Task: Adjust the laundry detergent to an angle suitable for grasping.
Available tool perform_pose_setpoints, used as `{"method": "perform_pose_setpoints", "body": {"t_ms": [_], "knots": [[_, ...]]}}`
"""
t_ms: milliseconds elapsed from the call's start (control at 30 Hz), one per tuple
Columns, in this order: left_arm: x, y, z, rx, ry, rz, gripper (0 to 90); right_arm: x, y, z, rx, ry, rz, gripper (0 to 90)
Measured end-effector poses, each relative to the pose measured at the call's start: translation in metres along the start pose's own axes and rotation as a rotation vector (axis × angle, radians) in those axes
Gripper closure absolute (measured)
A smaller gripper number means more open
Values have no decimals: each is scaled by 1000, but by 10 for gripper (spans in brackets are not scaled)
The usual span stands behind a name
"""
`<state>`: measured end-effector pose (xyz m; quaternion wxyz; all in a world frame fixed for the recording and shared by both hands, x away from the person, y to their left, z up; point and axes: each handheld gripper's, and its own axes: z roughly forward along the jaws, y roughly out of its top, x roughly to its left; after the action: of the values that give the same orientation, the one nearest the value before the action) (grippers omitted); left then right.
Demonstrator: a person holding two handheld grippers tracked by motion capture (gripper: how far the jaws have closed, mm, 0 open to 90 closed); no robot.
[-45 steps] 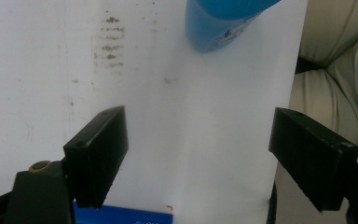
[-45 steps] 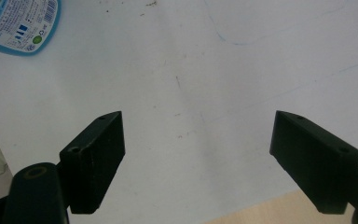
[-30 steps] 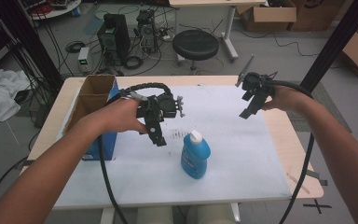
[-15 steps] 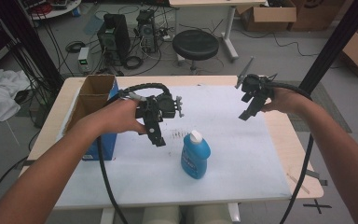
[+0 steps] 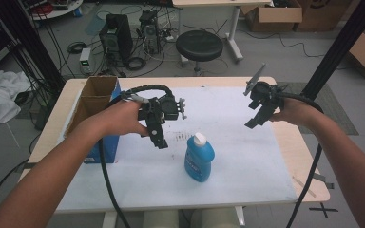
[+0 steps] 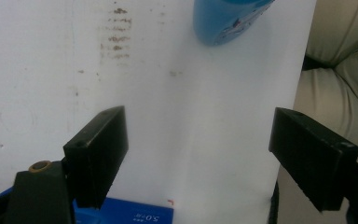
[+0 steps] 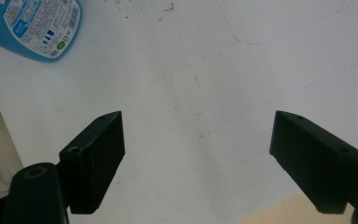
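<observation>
the blue bottle is lying flat near the table's 6 o'clock edge, between both hands, so the left gripper and right gripper are hovering wide-jawed, likely readying a grasp.

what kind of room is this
Probably a lab or workshop, not a home: computer towers and loose cables sit on the floor, cardboard boxes are stacked behind, and a stool stands by the worktable.

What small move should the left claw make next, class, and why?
Probably lower the left claw toward the blue bottle. Its jaws are wide open and empty, the bottle stands untouched just beside it, and the right claw is farther off.
</observation>
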<state>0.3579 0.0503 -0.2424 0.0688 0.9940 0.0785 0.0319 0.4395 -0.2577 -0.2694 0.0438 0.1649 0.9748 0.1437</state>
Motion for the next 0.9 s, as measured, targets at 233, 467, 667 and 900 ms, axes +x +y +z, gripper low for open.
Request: {"method": "perform_pose_setpoints", "body": {"t_ms": [233,467,667,900], "knots": [[0,1,1,-2,5,8,203,5,-11,2,-46,-7,24,177],[3,0,4,4,3,1,203,4,-24,8,-124,-31,82,174],[4,-2,5,4,3,-5,202,2,-34,16,-266,-47,148,170],[5,-3,5,1,5,-8,202,6,-50,27,-380,-75,225,162]]}}
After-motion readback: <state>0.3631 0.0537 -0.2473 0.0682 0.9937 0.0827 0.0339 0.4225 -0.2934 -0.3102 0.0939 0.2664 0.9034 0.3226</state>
